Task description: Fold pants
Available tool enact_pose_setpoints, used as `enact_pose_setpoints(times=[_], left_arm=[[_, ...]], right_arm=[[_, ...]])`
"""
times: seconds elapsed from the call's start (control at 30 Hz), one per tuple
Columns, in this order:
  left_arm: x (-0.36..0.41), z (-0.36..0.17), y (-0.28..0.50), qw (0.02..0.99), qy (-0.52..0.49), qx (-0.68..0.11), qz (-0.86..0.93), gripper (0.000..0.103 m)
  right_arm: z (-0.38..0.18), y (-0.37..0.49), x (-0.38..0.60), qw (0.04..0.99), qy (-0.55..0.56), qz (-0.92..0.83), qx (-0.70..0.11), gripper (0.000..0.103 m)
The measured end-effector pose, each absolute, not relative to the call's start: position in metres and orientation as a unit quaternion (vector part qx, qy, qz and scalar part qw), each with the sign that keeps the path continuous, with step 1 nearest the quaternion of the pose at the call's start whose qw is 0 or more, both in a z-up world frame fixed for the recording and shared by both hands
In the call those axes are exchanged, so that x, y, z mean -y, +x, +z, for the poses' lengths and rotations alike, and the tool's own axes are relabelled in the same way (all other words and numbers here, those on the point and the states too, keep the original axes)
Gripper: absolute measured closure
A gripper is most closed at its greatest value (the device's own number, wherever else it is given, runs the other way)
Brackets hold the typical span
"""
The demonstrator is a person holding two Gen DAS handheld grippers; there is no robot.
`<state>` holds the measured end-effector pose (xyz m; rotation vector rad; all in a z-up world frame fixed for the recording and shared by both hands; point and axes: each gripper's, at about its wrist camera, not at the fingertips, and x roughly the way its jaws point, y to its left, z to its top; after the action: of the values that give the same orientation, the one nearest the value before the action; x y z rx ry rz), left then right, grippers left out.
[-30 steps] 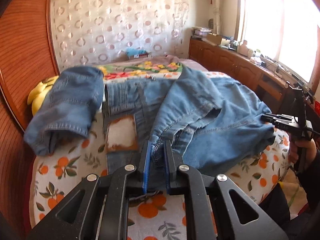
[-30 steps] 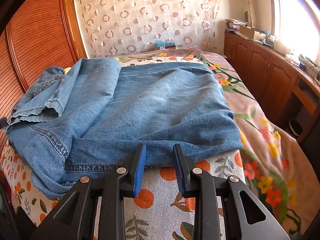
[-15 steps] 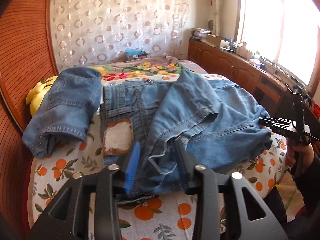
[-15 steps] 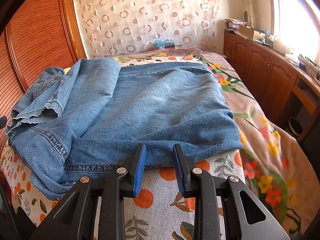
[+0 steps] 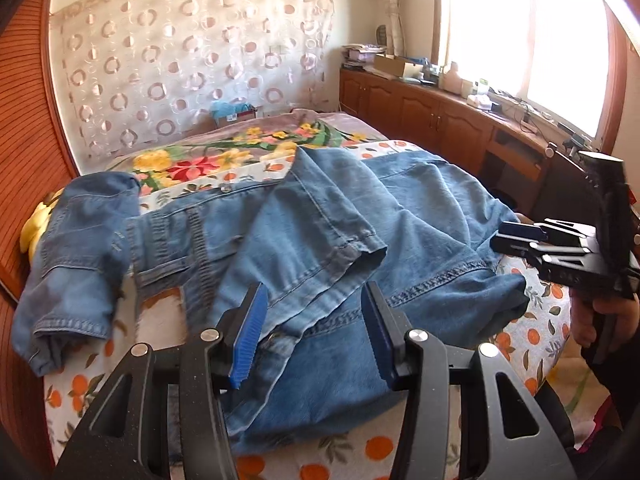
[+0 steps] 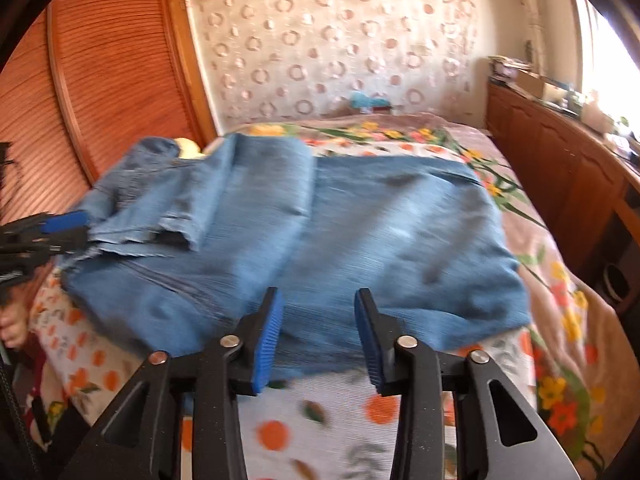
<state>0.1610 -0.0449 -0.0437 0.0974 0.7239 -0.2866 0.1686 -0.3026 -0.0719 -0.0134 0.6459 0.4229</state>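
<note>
Blue denim pants (image 5: 400, 216) lie spread across the middle of the frame on a bed (image 5: 532, 332) covered in an orange-print sheet, one leg folded back over the seat. At far left, a second folded pair of jeans (image 5: 80, 248) rests beside them. At lower centre, the left claw (image 5: 316, 336) gapes released over the leg hem. In the motion-blurred right wrist view, the right claw (image 6: 318, 336) hangs likewise released at the pants' near edge, gripping nothing.

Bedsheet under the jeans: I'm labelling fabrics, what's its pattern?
Bedsheet: white with oranges and green leaves, clearest in the left wrist view.
</note>
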Motion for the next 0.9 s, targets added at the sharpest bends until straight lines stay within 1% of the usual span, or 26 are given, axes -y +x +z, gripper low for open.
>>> enact_pose_setpoints(times=[0.13,0.33,0.63,0.7,0.8,0.83,0.87,0.9], left_arm=[[0.050,-0.048,0.168,0.920,0.049,-0.361,-0.143,0.053],[0.055,-0.052,0.176,0.915,0.053,-0.371,-0.150,0.053],[0.076,-0.059,0.210,0.900,0.049,-0.395,-0.178,0.053],[0.083,-0.065,0.221,0.895,0.053,-0.405,-0.182,0.053],[0.092,-0.078,0.236,0.888,0.074,-0.421,-0.170,0.054],[0.094,-0.082,0.239,0.888,0.087,-0.422,-0.159,0.064],[0.093,-0.083,0.240,0.889,0.093,-0.421,-0.153,0.078],[0.092,-0.083,0.241,0.890,0.097,-0.422,-0.145,0.082]], right_arm=[[-0.073,0.162,0.280,0.917,-0.016,0.239,-0.318,0.060],[-0.090,0.161,0.264,0.906,-0.038,0.251,-0.339,0.060],[-0.099,0.167,0.270,0.906,-0.019,0.256,-0.338,0.055],[-0.103,0.166,0.271,0.906,-0.015,0.257,-0.336,0.052],[-0.106,0.167,0.273,0.905,-0.007,0.259,-0.337,0.051],[-0.106,0.167,0.274,0.905,-0.006,0.259,-0.336,0.051],[-0.106,0.167,0.274,0.906,-0.005,0.259,-0.336,0.051],[-0.107,0.167,0.274,0.906,-0.004,0.260,-0.335,0.051]])
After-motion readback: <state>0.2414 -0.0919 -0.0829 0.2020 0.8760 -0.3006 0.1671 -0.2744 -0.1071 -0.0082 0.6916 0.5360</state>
